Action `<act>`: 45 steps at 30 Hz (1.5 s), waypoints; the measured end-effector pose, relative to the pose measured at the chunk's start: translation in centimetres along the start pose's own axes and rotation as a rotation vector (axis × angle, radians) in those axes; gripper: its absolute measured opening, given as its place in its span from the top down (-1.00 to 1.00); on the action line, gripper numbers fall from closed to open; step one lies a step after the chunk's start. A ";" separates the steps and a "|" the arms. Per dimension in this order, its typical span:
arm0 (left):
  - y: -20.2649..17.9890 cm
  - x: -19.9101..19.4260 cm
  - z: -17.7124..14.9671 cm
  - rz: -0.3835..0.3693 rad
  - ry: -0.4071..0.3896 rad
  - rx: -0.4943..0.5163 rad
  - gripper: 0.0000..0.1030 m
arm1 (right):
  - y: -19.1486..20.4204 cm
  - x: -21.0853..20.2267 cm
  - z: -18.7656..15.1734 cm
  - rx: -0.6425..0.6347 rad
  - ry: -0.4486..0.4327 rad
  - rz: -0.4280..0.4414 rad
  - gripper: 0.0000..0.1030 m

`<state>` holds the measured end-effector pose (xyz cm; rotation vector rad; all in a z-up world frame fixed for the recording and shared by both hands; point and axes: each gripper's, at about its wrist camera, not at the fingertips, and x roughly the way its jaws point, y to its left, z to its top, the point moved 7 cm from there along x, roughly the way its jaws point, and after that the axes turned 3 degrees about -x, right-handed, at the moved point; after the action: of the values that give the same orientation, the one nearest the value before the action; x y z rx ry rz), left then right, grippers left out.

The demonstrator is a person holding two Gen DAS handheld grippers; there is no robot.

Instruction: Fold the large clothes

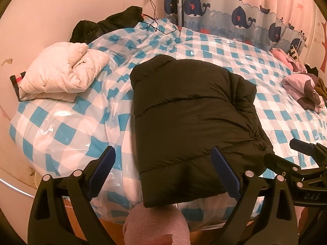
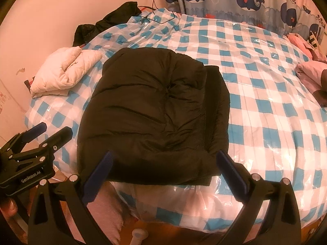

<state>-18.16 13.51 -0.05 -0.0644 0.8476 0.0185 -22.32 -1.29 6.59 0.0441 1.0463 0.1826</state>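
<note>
1. "GenRobot.AI": white lettering on the black body of the left gripper [image 2: 51, 131], readable in the right wrist view along the lower left side of the housing.
2. "DAS": pale letters on the black body of the right gripper [image 1: 286, 153], readable in the left wrist view at the lower right edge. The marking runs on to the frame border, so any further characters cannot be told.
3. No other legible text, number or brand appears in either view. The curtain [image 1: 241, 14] carries only pictures of whales and boats, without lettering.
</note>
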 end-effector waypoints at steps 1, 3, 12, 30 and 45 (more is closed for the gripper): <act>0.0 0.0 0.0 0.001 -0.002 -0.001 -0.79 | 0.0 0.0 0.0 0.002 0.001 0.000 -0.89; 0.1 0.0 0.1 0.008 -0.005 0.000 -0.80 | 0.0 0.1 0.0 0.002 0.003 0.003 -0.89; 0.2 0.1 0.4 0.004 0.000 0.004 -0.80 | 0.3 0.3 -0.4 0.013 0.010 0.008 -0.89; 0.2 0.3 0.6 0.010 0.002 0.007 -0.81 | 0.2 0.5 -0.5 0.019 0.014 0.019 -0.89; 0.0 0.3 0.5 0.006 0.004 0.005 -0.81 | 0.7 0.8 -0.9 0.021 0.020 0.025 -0.89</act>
<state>-17.57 13.58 0.10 -0.0568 0.8518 0.0216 -22.81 -0.54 5.48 0.0749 1.0677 0.1953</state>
